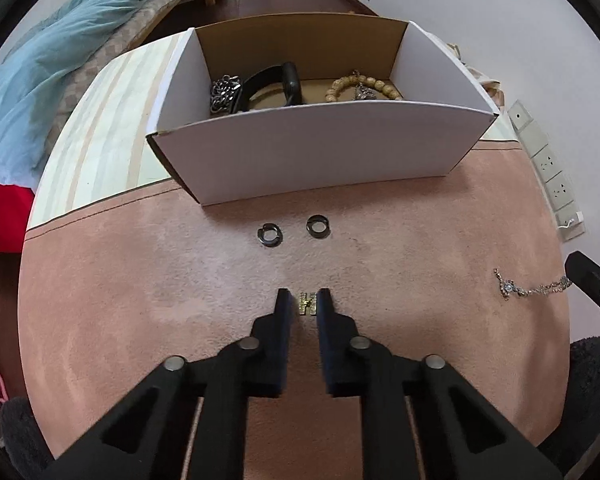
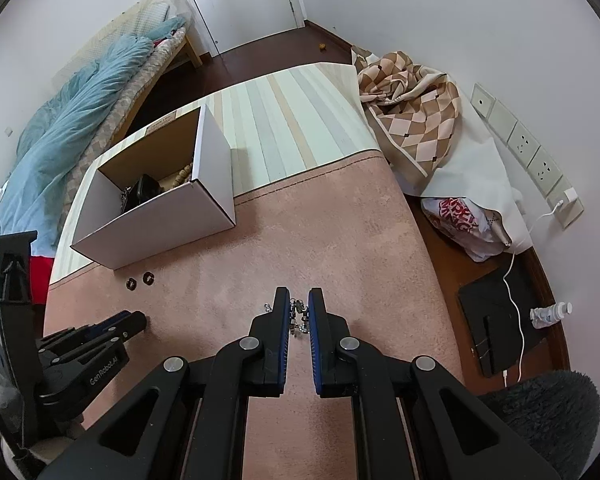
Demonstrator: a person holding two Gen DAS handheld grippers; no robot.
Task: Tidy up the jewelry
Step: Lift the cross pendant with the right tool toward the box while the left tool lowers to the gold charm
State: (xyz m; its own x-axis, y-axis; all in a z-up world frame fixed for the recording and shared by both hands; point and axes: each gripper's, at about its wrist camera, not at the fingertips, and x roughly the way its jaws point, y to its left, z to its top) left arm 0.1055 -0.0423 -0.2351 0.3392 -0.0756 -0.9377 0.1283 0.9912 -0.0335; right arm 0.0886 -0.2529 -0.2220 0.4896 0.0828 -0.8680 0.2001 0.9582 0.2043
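Left wrist view: left gripper (image 1: 305, 300) low over the pink mat (image 1: 140, 280), jaws narrowed w/ a small gold H-shaped piece (image 1: 307, 303) between the tips; real clamp or just bracketing, can't tell. Two dark rings (image 1: 294, 229) lie farther off, near the white box (image 1: 300, 160), which holds bracelets. Silver chain (image 1: 532, 286) far right. Right wrist view: right gripper (image 2: 299, 308) jaws close together around that chain (image 2: 298, 314) on the mat; grip not certain either.
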